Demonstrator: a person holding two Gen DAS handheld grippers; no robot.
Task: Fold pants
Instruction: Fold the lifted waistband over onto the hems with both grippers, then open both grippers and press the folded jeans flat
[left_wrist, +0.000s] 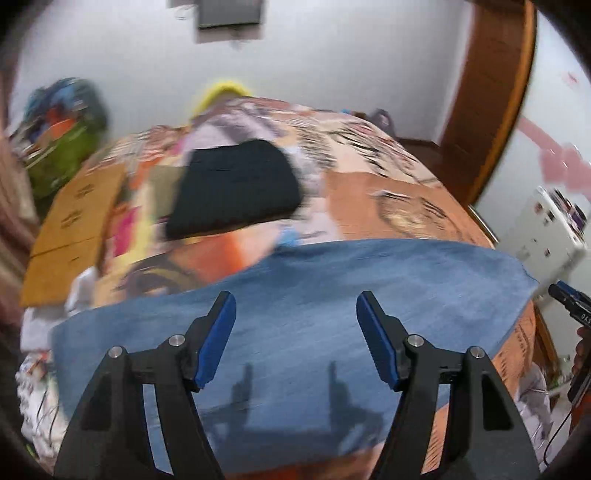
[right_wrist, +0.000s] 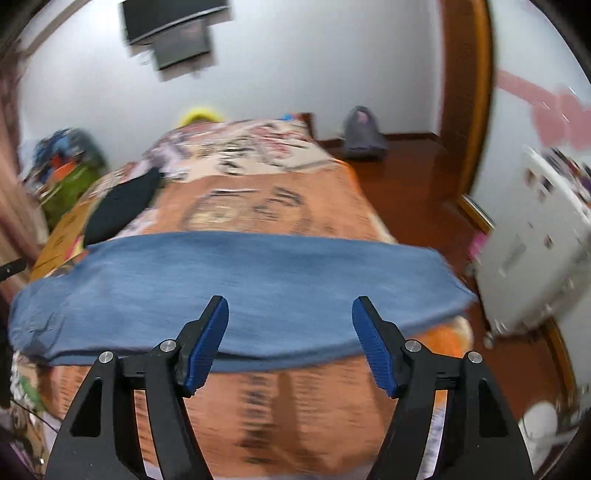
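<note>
Blue denim pants (left_wrist: 314, 295) lie flat across the near end of a bed with an orange patterned cover (left_wrist: 388, 199). They also show in the right wrist view (right_wrist: 240, 277) as a wide band. My left gripper (left_wrist: 295, 306) is open and empty, hovering above the pants. My right gripper (right_wrist: 290, 310) is open and empty, just above the pants' near edge. The right gripper's tip shows at the right edge of the left wrist view (left_wrist: 569, 299). Both views are blurred.
A folded black garment (left_wrist: 236, 188) lies farther up the bed, also in the right wrist view (right_wrist: 122, 206). Flat cardboard (left_wrist: 74, 229) sits at the bed's left. A white cabinet (right_wrist: 535, 251) stands right. A grey bag (right_wrist: 362, 133) is on the wooden floor.
</note>
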